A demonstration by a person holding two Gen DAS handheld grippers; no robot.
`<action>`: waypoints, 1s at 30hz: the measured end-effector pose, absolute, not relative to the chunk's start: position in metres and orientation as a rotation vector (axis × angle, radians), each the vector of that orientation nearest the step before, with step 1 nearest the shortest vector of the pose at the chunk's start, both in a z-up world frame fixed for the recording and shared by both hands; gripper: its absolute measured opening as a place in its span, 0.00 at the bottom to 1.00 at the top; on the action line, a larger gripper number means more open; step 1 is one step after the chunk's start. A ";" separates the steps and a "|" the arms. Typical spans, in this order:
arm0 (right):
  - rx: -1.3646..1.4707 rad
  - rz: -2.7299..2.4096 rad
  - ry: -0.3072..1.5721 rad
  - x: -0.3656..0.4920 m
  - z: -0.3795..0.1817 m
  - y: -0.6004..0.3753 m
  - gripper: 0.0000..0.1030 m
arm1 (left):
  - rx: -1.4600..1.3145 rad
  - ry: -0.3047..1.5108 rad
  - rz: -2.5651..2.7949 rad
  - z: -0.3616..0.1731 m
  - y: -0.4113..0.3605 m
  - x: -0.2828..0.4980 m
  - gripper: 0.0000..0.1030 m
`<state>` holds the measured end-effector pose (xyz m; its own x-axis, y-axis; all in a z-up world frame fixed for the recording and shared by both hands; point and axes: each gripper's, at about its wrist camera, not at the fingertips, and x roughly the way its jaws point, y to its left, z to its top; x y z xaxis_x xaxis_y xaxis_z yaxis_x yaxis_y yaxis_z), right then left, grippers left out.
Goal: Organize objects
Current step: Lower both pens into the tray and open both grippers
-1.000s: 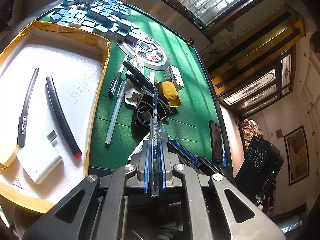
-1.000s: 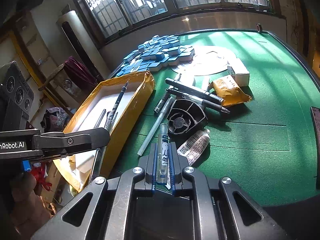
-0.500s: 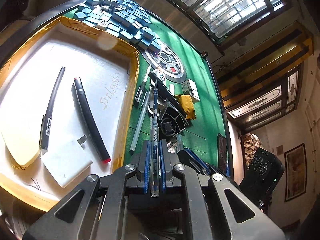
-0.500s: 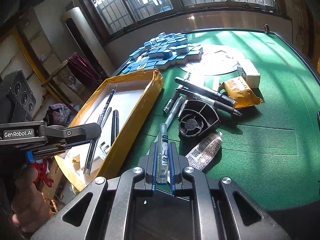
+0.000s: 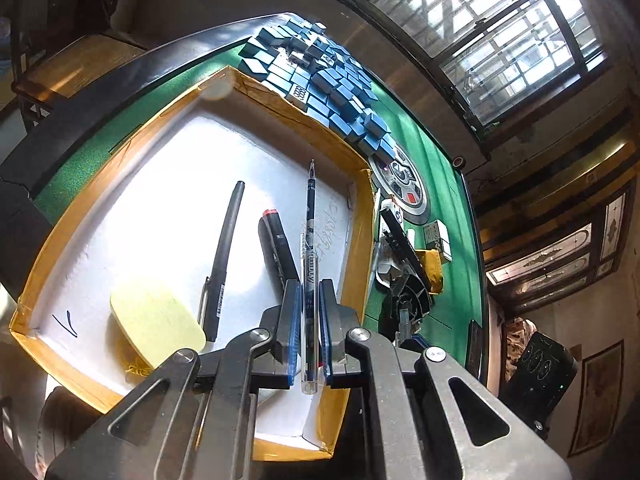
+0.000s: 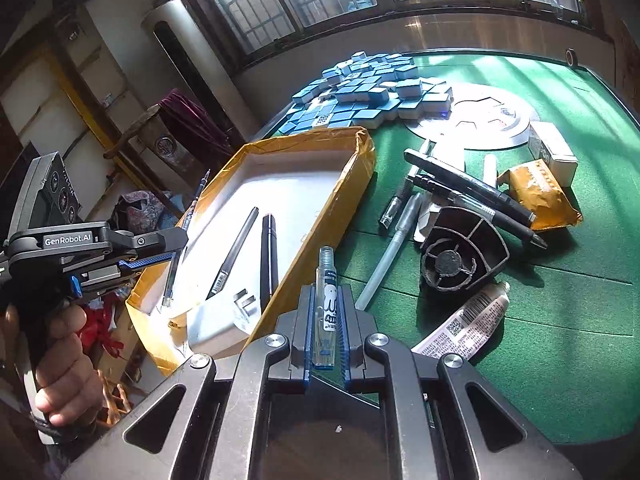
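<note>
My left gripper [image 5: 309, 304] is shut on a blue pen refill with a clear sleeve [image 5: 309, 216] and holds it above the cardboard tray [image 5: 120, 152]. In the tray lie a black pen [image 5: 224, 256], a black marker with a red end [image 5: 276, 248], a yellow pad [image 5: 154, 324] and a white charger [image 6: 218, 320]. My right gripper [image 6: 326, 320] is shut on a clear pen barrel [image 6: 326, 300], above the table's near edge beside the tray [image 6: 344, 168]. The left gripper also shows in the right wrist view [image 6: 160, 256], left of the tray.
On the green felt table [image 6: 560, 312] lie several pens [image 6: 468, 192], a white pen [image 6: 388, 256], a black fan-shaped part [image 6: 460, 256], a glue tube [image 6: 464, 328], a yellow packet [image 6: 536, 196] and a white box [image 6: 554, 152]. Blue mahjong tiles [image 6: 368, 92] are piled beyond the tray.
My left gripper has swung left with the refill, from over the pile of pens to over the tray. The right gripper has shifted slightly, still holding the clear barrel.
</note>
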<state>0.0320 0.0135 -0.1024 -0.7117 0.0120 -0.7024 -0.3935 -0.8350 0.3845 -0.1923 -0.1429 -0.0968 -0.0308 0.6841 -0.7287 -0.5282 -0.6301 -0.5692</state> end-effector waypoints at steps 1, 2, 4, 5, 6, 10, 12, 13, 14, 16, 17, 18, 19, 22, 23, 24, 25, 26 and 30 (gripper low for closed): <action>-1.069 2.608 0.780 0.028 -0.103 0.013 0.09 | -1.391 -0.177 1.796 -0.099 -0.143 -0.196 0.07; -1.075 2.615 0.788 0.025 -0.104 0.012 0.09 | -1.396 -0.175 1.805 -0.102 -0.144 -0.200 0.07; -1.083 2.628 0.797 0.017 -0.103 0.010 0.09 | -1.402 -0.165 1.835 -0.105 -0.145 -0.206 0.07; -1.087 2.635 0.800 0.013 -0.102 0.009 0.09 | -1.406 -0.164 1.845 -0.107 -0.145 -0.209 0.07; -1.091 2.642 0.801 0.008 -0.101 0.008 0.10 | -1.409 -0.165 1.853 -0.109 -0.147 -0.212 0.07; -1.110 2.663 0.759 -0.015 -0.098 0.004 0.10 | -1.412 -0.142 1.906 -0.113 -0.148 -0.225 0.07; -1.133 2.662 0.751 -0.029 -0.099 0.004 0.09 | -1.419 -0.131 1.911 -0.114 -0.148 -0.232 0.07; -1.146 2.663 0.751 -0.036 -0.100 0.004 0.10 | -1.417 -0.120 1.921 -0.114 -0.147 -0.235 0.07; -1.158 2.659 0.749 -0.043 -0.102 0.005 0.10 | -1.413 -0.103 1.936 -0.114 -0.146 -0.237 0.07; -1.191 2.647 0.732 -0.057 -0.107 0.005 0.09 | -1.418 -0.071 1.949 -0.118 -0.143 -0.241 0.07; -1.204 2.640 0.724 -0.063 -0.109 0.005 0.09 | -1.427 -0.059 1.946 -0.121 -0.142 -0.243 0.07; -1.217 2.632 0.713 -0.069 -0.112 0.005 0.09 | -1.436 -0.044 1.946 -0.123 -0.140 -0.245 0.07; -1.230 2.625 0.699 -0.074 -0.114 0.005 0.09 | -1.445 -0.025 1.950 -0.126 -0.139 -0.245 0.07; -1.264 2.588 0.681 -0.086 -0.120 0.007 0.10 | -1.458 0.020 1.967 -0.132 -0.136 -0.247 0.07; -1.275 2.575 0.678 -0.089 -0.121 0.007 0.09 | -1.465 0.029 1.967 -0.134 -0.135 -0.247 0.07; -1.283 2.565 0.662 -0.091 -0.122 0.007 0.09 | -1.471 0.040 1.967 -0.136 -0.135 -0.246 0.07; -1.287 2.558 0.637 -0.093 -0.123 0.006 0.09 | -1.474 0.050 1.967 -0.138 -0.134 -0.246 0.07; -1.295 2.546 0.606 -0.095 -0.124 0.005 0.09 | -1.478 0.059 1.967 -0.139 -0.133 -0.246 0.07; -1.331 2.501 0.505 -0.101 -0.129 -0.001 0.09 | -1.481 0.087 1.981 -0.142 -0.133 -0.244 0.07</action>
<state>-0.1009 -0.0011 -0.1289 -0.5449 0.0668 -0.8359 -0.3858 -0.9050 0.1792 -0.2438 -0.1326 -0.1420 -0.1463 0.4572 -0.8773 -0.5326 -0.7837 -0.3196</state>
